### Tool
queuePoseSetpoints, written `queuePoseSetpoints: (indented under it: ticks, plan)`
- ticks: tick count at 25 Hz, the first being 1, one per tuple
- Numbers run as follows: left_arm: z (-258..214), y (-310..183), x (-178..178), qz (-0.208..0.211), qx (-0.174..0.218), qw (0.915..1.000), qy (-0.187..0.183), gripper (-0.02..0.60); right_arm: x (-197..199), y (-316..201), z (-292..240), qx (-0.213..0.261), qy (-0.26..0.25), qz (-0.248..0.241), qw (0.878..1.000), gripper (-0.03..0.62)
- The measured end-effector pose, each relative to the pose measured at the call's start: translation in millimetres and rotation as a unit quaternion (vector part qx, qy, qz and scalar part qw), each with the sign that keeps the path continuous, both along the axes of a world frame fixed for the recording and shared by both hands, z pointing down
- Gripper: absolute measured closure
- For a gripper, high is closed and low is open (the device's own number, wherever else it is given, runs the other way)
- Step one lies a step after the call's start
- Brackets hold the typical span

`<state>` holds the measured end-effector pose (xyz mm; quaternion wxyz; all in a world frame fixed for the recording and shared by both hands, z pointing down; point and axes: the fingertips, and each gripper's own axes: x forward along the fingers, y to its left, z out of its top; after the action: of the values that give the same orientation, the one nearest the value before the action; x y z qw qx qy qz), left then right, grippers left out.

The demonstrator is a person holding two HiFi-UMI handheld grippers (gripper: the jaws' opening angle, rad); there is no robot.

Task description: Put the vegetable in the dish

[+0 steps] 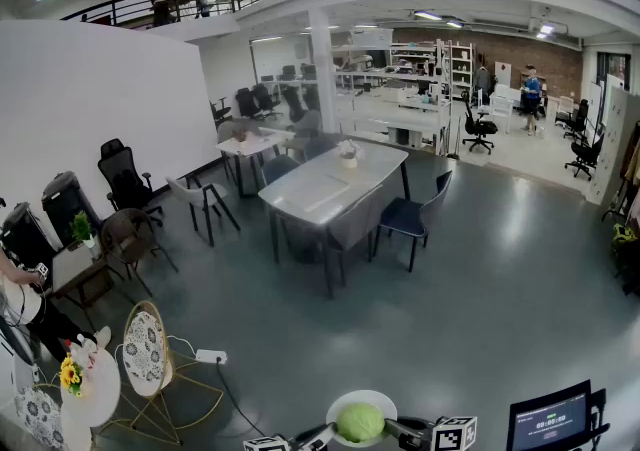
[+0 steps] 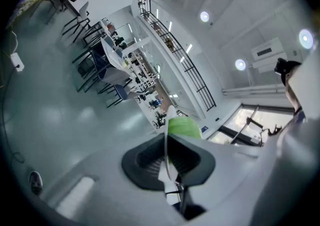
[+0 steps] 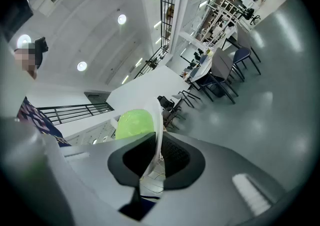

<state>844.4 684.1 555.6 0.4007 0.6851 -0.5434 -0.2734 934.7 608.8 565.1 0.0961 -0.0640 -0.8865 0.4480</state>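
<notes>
A round green vegetable lies in a white dish at the bottom middle of the head view, held up above the floor. My left gripper grips the dish's left rim and my right gripper grips its right rim. In the left gripper view the dish shows edge-on, pinched by the left gripper, with the vegetable beyond the rim. The right gripper view shows the same: the right gripper is shut on the dish's rim, and the vegetable sits to its left.
A long grey table with chairs stands ahead in an open office hall. At lower left are a small round table with flowers, a patterned chair and a power strip with its cable. A screen sits at lower right.
</notes>
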Motion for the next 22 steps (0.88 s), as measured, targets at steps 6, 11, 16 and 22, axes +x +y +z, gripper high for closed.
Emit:
queuePoseSetpoints:
  ticks: [6,11,16,22]
  plan:
    - [19.0,11.8,-22.8,-0.010,-0.012,0.9999,-0.003,0.565,-16.7,7.0,2.4,0.000,0.003,-0.003,1.000,0.565]
    - [18.0,10.0,-59.0,-0.009,-0.007,0.9999,0.006,0.565,-56.4,6.4,8.9,-0.002,0.003,-0.002,1.000,0.565]
    - [1.7,15.5,-84.6,-0.007,0.002,0.9999,0.011,0.565,-84.4,12.8,-2.6,0.001,-0.005,0.002,1.000,0.565]
    - [20.3,13.2,-149.7,-0.002,0.012,0.9997,0.022,0.566,-149.0,10.3,14.4,0.003,0.008,0.011,1.000,0.565]
